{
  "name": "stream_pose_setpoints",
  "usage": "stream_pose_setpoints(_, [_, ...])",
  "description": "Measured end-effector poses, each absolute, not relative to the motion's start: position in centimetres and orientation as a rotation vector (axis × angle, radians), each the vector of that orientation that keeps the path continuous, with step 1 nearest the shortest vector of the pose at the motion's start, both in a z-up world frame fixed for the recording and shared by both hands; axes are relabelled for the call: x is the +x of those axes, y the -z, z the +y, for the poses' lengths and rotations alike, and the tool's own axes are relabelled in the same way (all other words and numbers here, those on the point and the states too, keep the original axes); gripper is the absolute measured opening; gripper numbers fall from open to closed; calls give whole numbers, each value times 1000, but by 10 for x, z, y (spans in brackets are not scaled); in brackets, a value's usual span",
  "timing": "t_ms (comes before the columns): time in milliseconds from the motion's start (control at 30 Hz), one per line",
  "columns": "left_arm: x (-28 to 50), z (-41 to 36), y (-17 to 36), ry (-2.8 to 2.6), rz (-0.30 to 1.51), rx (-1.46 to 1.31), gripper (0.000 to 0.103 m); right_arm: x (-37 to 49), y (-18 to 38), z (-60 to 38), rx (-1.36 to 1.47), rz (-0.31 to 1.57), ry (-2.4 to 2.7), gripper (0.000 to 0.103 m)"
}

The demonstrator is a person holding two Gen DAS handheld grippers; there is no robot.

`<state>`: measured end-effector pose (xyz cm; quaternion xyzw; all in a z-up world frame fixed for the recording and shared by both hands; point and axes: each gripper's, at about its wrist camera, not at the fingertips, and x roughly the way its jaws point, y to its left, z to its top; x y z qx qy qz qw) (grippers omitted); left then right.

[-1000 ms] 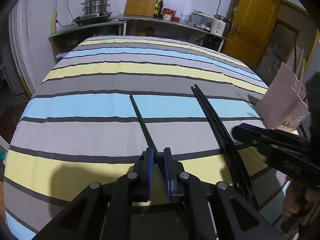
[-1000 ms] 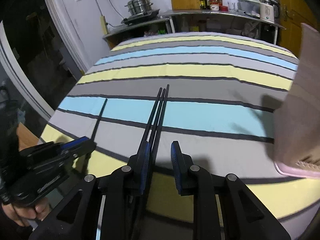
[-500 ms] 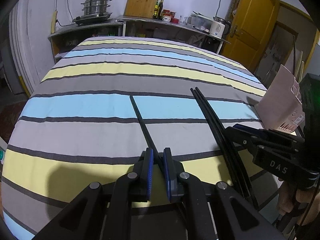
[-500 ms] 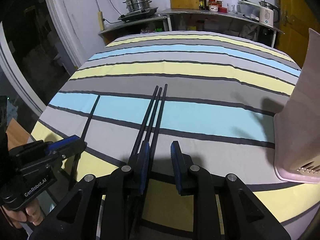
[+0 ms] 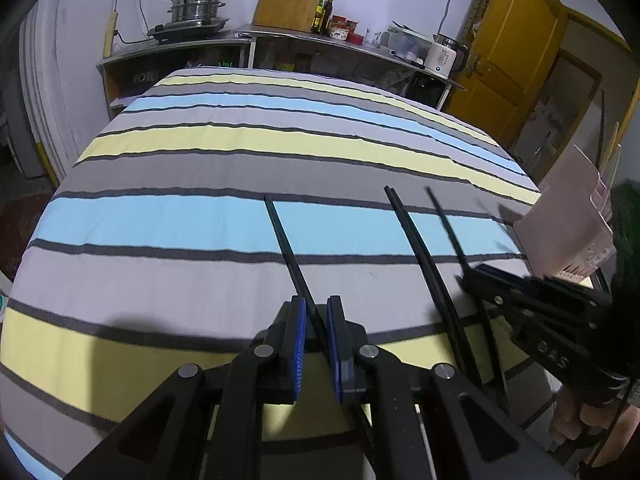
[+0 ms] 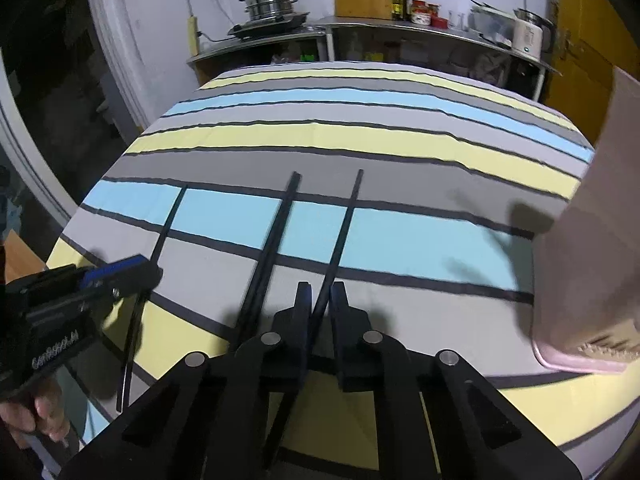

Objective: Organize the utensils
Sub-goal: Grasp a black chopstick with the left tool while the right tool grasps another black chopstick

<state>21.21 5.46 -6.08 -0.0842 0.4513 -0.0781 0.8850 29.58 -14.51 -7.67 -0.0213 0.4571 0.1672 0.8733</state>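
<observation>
My left gripper [image 5: 316, 310] is shut on a single black chopstick [image 5: 286, 248] that points away over the striped cloth; in the right wrist view that gripper [image 6: 154, 270] sits at the left with its chopstick [image 6: 170, 220]. My right gripper [image 6: 321, 292] is closing its jaws, and another black chopstick [image 6: 344, 224] is pinched between its blue pads. From the left wrist view the right gripper [image 5: 468, 274] holds that stick [image 5: 446, 228] at the right. A pair of black chopsticks [image 6: 276, 240] [image 5: 420, 252] lies between the two held ones.
A pink utensil holder [image 6: 592, 240] [image 5: 568, 216] stands at the table's right edge, close to my right gripper. The striped tablecloth [image 5: 200, 220] covers the table. Behind it a counter [image 5: 248, 36] carries a steamer pot, bottles and a kettle. A person's hand [image 6: 40, 420] grips the left tool.
The right gripper's jaws went from wide to narrow around one chopstick of the bundle of three, and that stick now lies apart, to the right of the other two. The left gripper kept its hold.
</observation>
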Motion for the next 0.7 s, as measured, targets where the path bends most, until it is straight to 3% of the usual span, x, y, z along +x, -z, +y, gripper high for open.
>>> stream_pose_setpoints(700, [245, 43, 61, 127, 941, -118, 10, 330, 75, -145, -20, 985, -328, 9])
